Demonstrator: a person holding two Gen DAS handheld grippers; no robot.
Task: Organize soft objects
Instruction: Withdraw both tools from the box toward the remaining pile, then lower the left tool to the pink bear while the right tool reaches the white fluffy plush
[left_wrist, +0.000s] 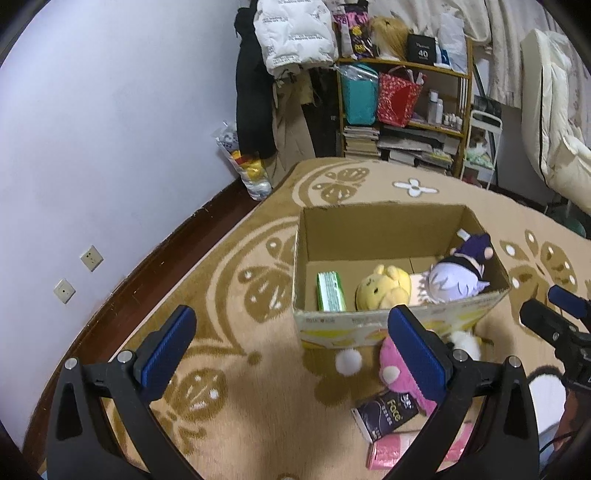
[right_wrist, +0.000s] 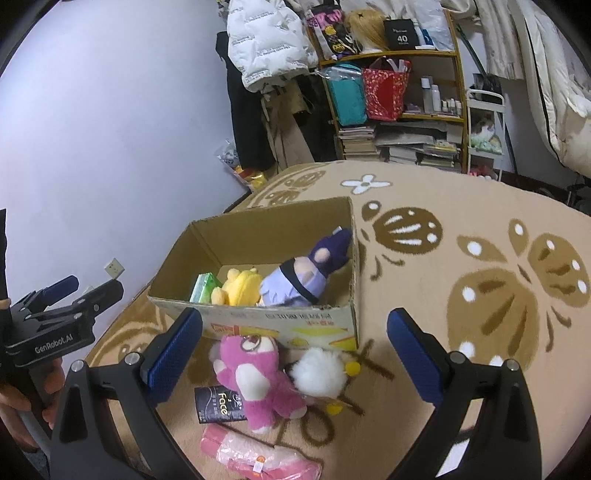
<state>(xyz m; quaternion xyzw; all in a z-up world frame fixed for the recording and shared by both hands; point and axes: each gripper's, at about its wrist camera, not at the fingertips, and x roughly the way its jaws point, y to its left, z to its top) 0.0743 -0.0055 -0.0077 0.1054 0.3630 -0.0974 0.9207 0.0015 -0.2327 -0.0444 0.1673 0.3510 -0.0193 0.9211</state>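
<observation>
A tan carpet (right_wrist: 461, 206) with brown butterfly patterns covers the floor, and a crowded shelf (right_wrist: 402, 55) stands against the far wall. On the carpet sits an open cardboard box (right_wrist: 255, 225). Inside it lie a purple doll (right_wrist: 310, 273) against the right wall, a yellow plush toy (right_wrist: 240, 286) in the middle, and a green tissue pack (right_wrist: 203, 286) at the left. Just in front of the box, on the carpet, a pink plush bear (right_wrist: 258, 380) lies face up, with a white fluffy toy (right_wrist: 321, 373) touching its right side. A black tissue pack (right_wrist: 218, 404) lies beside the bear, partly under it, and a pink plastic package (right_wrist: 258, 458) lies nearest the cameras. The right gripper (right_wrist: 295, 354) hovers above the bear and the white toy, its jaws wide open and empty. The left gripper (left_wrist: 291, 354) hangs over the carpet left of the bear, in front of the box, its jaws also spread wide and holding nothing.
</observation>
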